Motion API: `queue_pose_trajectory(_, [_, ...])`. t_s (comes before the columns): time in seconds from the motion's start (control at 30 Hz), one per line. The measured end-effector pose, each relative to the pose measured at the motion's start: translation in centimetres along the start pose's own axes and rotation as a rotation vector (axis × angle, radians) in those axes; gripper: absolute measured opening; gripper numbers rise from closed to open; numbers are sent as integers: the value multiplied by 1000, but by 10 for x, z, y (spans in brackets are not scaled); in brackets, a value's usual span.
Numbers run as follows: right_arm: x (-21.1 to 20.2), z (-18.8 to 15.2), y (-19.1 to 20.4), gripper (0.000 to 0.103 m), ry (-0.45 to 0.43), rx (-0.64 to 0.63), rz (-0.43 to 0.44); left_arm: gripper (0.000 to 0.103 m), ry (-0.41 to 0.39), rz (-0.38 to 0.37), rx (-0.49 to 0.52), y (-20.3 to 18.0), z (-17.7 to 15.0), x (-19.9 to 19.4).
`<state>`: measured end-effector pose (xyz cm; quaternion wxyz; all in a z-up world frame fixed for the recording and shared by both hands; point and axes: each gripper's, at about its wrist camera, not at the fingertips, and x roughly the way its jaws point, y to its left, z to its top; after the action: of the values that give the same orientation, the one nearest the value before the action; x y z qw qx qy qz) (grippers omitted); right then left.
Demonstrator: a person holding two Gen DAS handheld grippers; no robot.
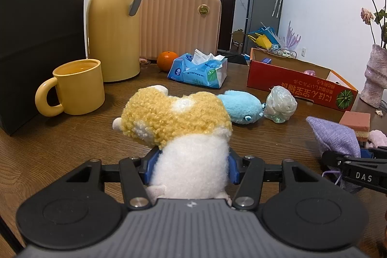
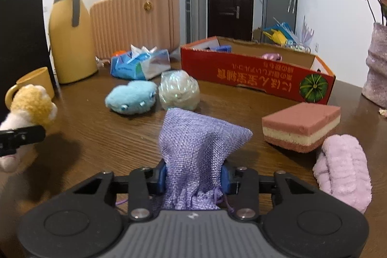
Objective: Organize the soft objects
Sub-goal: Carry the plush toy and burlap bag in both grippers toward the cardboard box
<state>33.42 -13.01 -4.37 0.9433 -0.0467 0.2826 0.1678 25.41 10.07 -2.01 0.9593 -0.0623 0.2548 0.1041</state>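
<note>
Yellow-and-white fleece fills the left gripper [image 1: 191, 167]: its blue pads press into the white body of a plush toy [image 1: 179, 127], which juts forward over the wooden table [image 1: 72, 151]. Near right of it, the right gripper [image 2: 194, 177] pinches a purple woven pouch [image 2: 198, 144] between its own blue pads, the pouch's drawstring end bunched back toward the camera. No earlier view shows how those jaws came to that grip. Farther across the table lie a blue plush [image 2: 131, 99] and, touching its right side, a crumpled clear plastic bag [image 2: 179, 93]. Beyond them stands a red cardboard box [image 2: 256, 75], open-topped, with small items inside. Right of the pouch sit a pink layered sponge [image 2: 301, 126] and, nearer, a pink fuzzy cloth [image 2: 343, 170]. On the far left stand a yellow mug [image 1: 77, 86] and a yellow thermos jug [image 1: 113, 23].
</note>
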Motion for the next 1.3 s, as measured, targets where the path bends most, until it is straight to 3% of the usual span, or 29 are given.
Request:
queue_pose_trajectory(0.4, [-24, 16, -7, 39, -131, 5, -22, 55, -60, 22, 13, -11, 15, -9])
queue_pose_trajectory(0.83, [-42, 52, -28, 39, -265, 40, -40, 55, -115, -43, 29, -53, 41, -12])
queue_pose_trajectory(1.3, [-35, 81, -66, 39, -350, 117, -63, 55, -144, -107, 14, -103, 74, 11])
